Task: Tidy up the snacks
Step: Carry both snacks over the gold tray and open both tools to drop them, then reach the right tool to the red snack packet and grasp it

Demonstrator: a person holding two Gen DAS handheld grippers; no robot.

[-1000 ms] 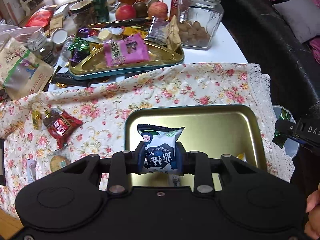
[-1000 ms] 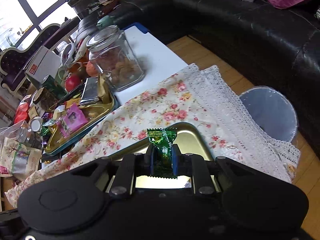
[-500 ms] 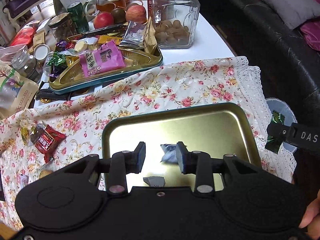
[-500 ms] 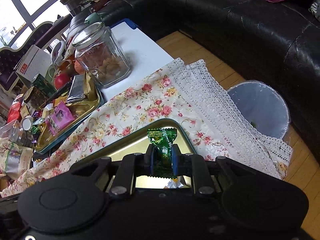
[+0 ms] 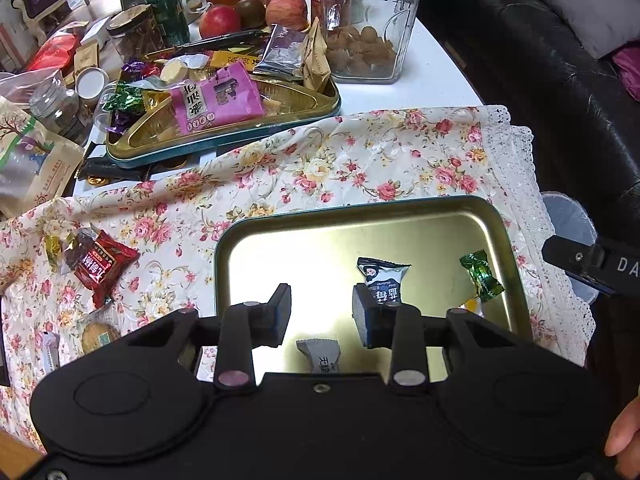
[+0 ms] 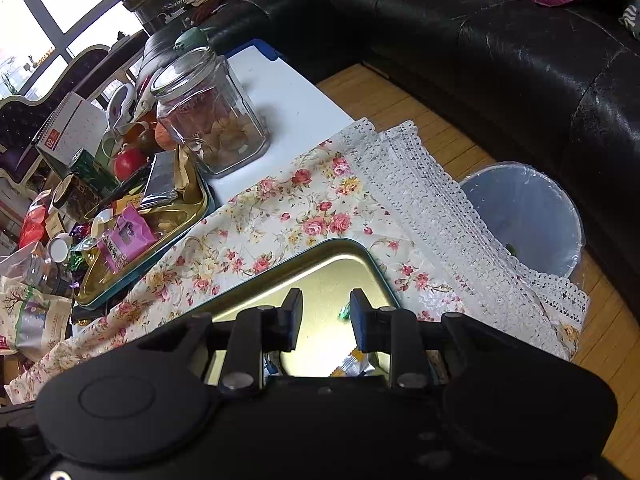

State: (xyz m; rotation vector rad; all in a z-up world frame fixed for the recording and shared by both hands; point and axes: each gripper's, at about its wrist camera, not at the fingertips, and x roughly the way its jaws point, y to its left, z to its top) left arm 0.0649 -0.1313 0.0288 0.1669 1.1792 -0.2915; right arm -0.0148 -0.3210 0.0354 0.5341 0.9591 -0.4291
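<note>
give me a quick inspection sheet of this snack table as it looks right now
surface: floral cloth over a white table.
job's things: gold tray holds a blue-white snack pack, a green candy and a grey sachet; a red packet and a round biscuit lie on the cloth.
clutter: second tray piled with wrappers, glass jar, apples, green can.
grippers: left gripper open, nothing between the pads; right gripper opening, candy released.
cables: nothing seen.
surroundings: black sofa, lined bin, wooden floor.
</note>
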